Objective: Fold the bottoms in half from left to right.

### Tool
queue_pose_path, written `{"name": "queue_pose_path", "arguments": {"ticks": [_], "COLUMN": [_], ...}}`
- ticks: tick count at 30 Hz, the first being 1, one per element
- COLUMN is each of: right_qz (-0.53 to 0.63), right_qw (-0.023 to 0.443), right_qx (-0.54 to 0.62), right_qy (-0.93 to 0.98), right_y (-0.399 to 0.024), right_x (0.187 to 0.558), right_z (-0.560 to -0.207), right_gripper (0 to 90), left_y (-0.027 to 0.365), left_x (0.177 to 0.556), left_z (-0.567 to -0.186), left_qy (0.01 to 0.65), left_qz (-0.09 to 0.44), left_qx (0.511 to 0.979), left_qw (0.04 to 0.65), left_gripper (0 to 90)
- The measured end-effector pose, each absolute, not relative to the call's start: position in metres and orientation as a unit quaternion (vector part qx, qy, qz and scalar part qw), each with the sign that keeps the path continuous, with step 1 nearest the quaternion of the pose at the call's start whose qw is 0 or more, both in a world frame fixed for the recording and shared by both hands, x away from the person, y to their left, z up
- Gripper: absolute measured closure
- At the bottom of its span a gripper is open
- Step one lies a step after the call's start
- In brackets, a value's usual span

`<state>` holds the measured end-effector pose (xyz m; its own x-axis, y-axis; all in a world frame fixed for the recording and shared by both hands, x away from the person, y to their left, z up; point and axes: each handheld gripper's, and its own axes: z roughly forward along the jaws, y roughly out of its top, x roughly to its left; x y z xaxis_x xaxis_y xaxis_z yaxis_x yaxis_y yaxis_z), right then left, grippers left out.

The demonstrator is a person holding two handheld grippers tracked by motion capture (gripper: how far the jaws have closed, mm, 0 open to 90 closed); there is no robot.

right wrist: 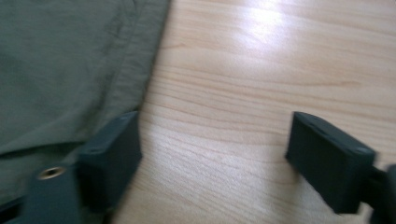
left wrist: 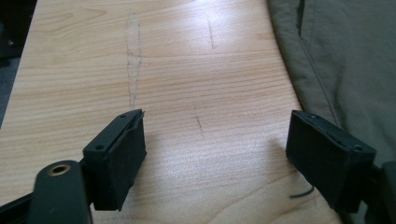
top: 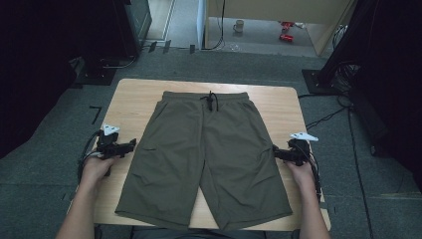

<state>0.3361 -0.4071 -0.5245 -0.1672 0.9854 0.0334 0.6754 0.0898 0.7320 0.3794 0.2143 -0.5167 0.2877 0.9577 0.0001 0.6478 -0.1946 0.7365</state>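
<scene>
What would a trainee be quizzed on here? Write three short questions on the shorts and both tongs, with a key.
1. True or false: the olive shorts lie spread flat on the wooden table, waistband away from the person.
2. The left tongs are: A) shut on a leg hem, B) open beside the shorts' outer edge, C) lifted over the waistband.
3. Fill in: between the right tongs' jaws lies bare ____.

Key: 1 true; 2 B; 3 table (wood), with the shorts' edge just at one jaw.
</scene>
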Motion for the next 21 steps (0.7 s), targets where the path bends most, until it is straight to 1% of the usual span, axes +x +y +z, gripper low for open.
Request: {"name": "queue_pose_path", "arguments": {"ticks": [5,7,13,17,18,21], "right_qz": [0.313,0.313,0.313,0.312,0.312,0.312], "right_qw": [0.248,0.249,0.25,0.253,0.252,0.253], "right_qx": [0.6,0.601,0.602,0.606,0.607,0.607], "right_qy": [0.693,0.692,0.691,0.687,0.686,0.686], "right_y": [-0.4062,-0.4062,-0.4065,-0.4067,-0.4066,-0.4066], "right_x": [0.3336,0.3335,0.3335,0.3336,0.3336,0.3338], "right_z": [-0.5245,-0.5245,-0.5245,-0.5244,-0.5243,-0.5244], "right_gripper": [13.4,13.4,14.6,15.6,15.7,15.7], "left_y": [0.211,0.2097,0.2098,0.212,0.2131,0.2159], "left_x": [0.3769,0.3762,0.3766,0.3765,0.3764,0.3758], "left_z": [-0.5168,-0.517,-0.5169,-0.5165,-0.5156,-0.5134], "left_qy": [0.559,0.56,0.56,0.551,0.546,0.541], "left_qz": [0.246,0.245,0.245,0.242,0.237,0.226], "left_qx": [0.725,0.725,0.724,0.732,0.737,0.744], "left_qw": [0.319,0.317,0.318,0.321,0.32,0.319], "left_gripper": [18.9,17.4,17.5,18.8,21.6,22.9]}}
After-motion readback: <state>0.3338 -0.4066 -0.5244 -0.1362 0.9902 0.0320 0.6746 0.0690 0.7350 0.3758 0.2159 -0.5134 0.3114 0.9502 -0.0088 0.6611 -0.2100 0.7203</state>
